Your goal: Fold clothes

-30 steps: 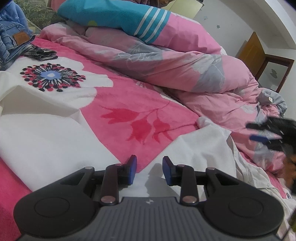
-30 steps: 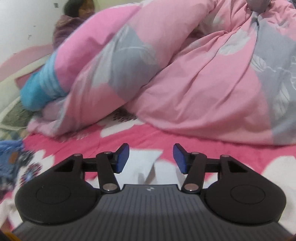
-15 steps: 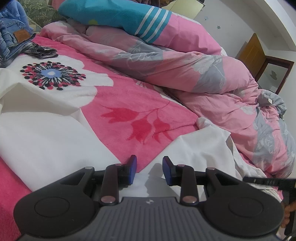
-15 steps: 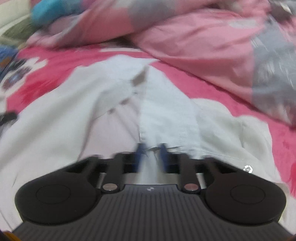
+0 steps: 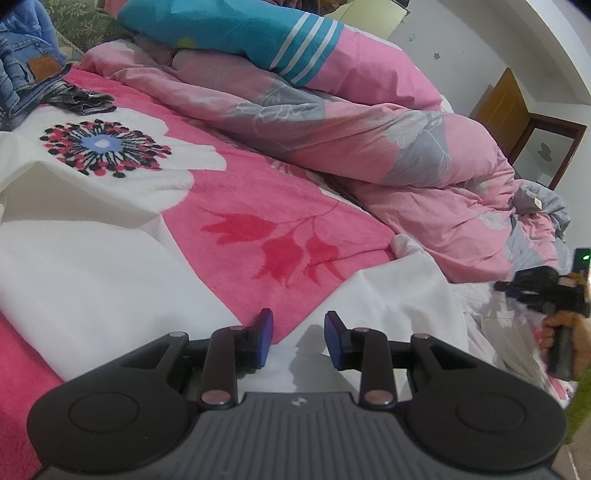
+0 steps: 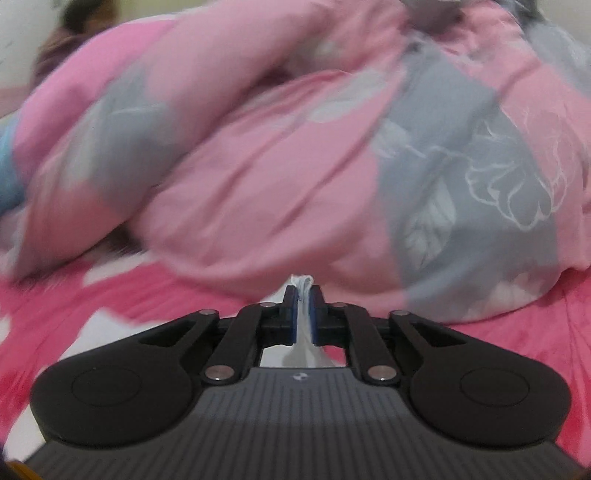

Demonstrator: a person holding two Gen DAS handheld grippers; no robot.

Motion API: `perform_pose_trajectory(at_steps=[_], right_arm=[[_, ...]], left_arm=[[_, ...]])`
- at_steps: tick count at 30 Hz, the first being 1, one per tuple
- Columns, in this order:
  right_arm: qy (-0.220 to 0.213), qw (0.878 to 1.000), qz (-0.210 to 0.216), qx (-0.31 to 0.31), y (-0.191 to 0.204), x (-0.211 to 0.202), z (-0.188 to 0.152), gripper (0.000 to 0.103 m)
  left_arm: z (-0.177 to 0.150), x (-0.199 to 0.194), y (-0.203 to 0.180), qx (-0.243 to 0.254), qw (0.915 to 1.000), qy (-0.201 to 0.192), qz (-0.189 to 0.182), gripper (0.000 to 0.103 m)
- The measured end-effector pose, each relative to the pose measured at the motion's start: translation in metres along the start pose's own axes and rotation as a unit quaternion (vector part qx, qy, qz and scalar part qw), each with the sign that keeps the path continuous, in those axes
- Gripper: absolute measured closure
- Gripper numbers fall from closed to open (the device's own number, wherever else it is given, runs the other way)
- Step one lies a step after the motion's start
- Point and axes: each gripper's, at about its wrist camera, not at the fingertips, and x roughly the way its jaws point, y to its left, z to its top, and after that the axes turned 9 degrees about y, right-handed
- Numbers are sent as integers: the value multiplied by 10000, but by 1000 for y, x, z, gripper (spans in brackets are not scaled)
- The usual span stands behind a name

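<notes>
A white garment (image 5: 92, 280) lies spread over the pink flowered bed cover (image 5: 258, 206). In the left wrist view my left gripper (image 5: 298, 338) hovers open just above the garment's near edge, nothing between its blue pads. My right gripper (image 6: 304, 308) is shut on a bunched fold of the white garment (image 6: 303, 286), lifted in front of the pink and grey duvet. The right gripper (image 5: 532, 288) also shows at the far right of the left wrist view, held by a hand, with white cloth hanging from it.
A rumpled pink and grey duvet (image 5: 369, 140) and a blue striped pillow (image 5: 236, 33) fill the far side of the bed. Folded blue jeans (image 5: 22, 70) and a dark checked cloth (image 5: 81, 99) lie at the far left. A wooden chair (image 5: 532, 129) stands by the wall.
My right gripper came down over the white garment, shut on a fold of it and lifted it toward the duvet. The left gripper has stayed in place, open.
</notes>
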Motion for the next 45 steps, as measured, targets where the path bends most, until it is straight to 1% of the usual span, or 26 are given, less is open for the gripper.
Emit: perform_pose_trajectory(at_steps=[2,3,4,5,6,7,9,12,14,17,19,22,23,25,27,29,30,32,34,36,37,41,42,43,44,45], right_arm=[[-1,9994,-32,348,-14,4,1,78],[-2,9986,-45,522,-20,4,1,69],[-156,9977,30,662,-27,-6,-1,62],[-344,9962,124,795,-33,-18,-4,58],[-571,9938,276,910,-39,-37,-8,50],[-729,9919,401,963,-43,-54,-11,47],[-856,9895,712,919,-48,-93,-18,47],[-790,9846,1368,754,-51,-152,-30,47],[-777,9799,1727,626,-47,-195,-41,47],[-953,9729,2072,392,-40,-273,-53,47],[-1211,9686,2166,166,-37,-334,-62,47],[-1575,9664,2025,-155,-34,-421,-74,47],[-1592,9667,1992,-199,-36,-437,-76,47],[-1476,9668,2067,-267,-36,-458,-87,47],[-1170,9686,2179,-261,-32,-451,-104,47],[-603,9685,2412,-155,-25,-414,-127,47],[-220,9667,2548,-32,-21,-387,-141,47],[523,9587,2782,276,-14,-327,-169,48],[969,9500,2909,586,-4,-279,-193,51],[1023,9572,2693,279,12,-257,-205,53],[1031,9609,2566,95,20,-247,-210,53],[1059,9710,2047,-642,53,-208,-232,56],[1036,9720,1942,-819,60,-204,-237,62],[1021,9711,1939,-949,64,-203,-243,70],[985,9696,1948,-1107,67,-203,-248,74],[943,9678,1955,-1274,71,-203,-252,81]], left_arm=[[0,0,0,-11,10000,1,-11,71],[0,0,1,-16,10000,2,-16,71],[0,0,1,-19,10000,2,-20,71],[0,0,1,-19,10000,3,-20,71],[0,0,1,-20,10000,4,-20,71],[1,0,1,-20,10000,6,-18,71],[1,-1,1,-24,10000,10,-15,71],[1,-1,1,-32,10000,11,-28,71],[1,-1,1,-32,10000,14,-44,69],[1,-2,0,-21,10000,2,-81,67],[1,-4,0,-15,9999,-31,-134,64],[2,-12,-4,39,9997,-186,-174,58],[2,-16,-7,101,9994,-286,-163,55],[0,-23,-23,378,9986,-320,-181,52],[-2,-30,-40,672,9970,-330,-205,48],[-3,-36,-57,966,9945,-340,-229,48],[-4,-39,-66,1113,9929,-344,-241,48],[-8,-40,-85,1452,9889,-173,-274,49],[-11,-38,-101,1734,9842,-17,-358,49],[-14,-33,-115,1945,9798,168,-442,53],[-15,-30,-121,2023,9775,291,-514,58],[-23,-16,-139,2288,9654,887,-887,59],[-25,-11,-143,2320,9616,1084,-985,59],[-26,-5,-146,2336,9573,1317,-1079,57],[-27,1,-149,2338,9539,1498,-1138,56],[-28,5,-152,2344,9513,1622,-1174,56]])
